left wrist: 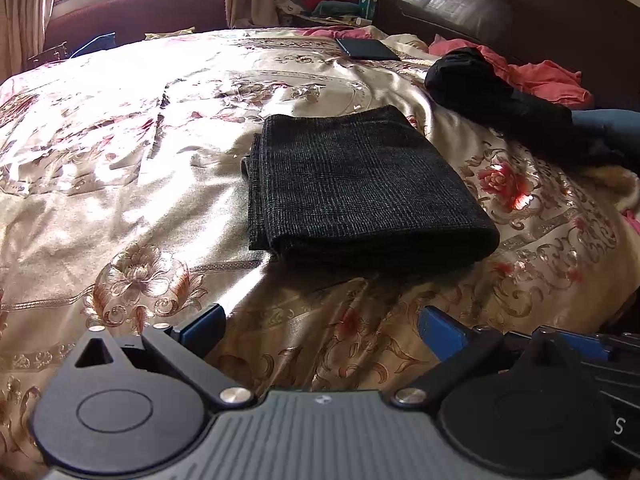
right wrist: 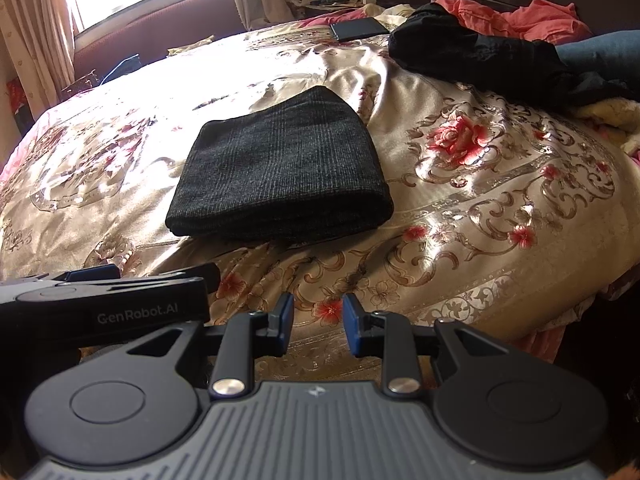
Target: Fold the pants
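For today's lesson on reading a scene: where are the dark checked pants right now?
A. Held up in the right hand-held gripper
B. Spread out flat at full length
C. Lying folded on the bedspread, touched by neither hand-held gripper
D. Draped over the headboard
C: the dark checked pants lie as a folded bundle on the floral bedspread, with both hand-held grippers short of them and empty.
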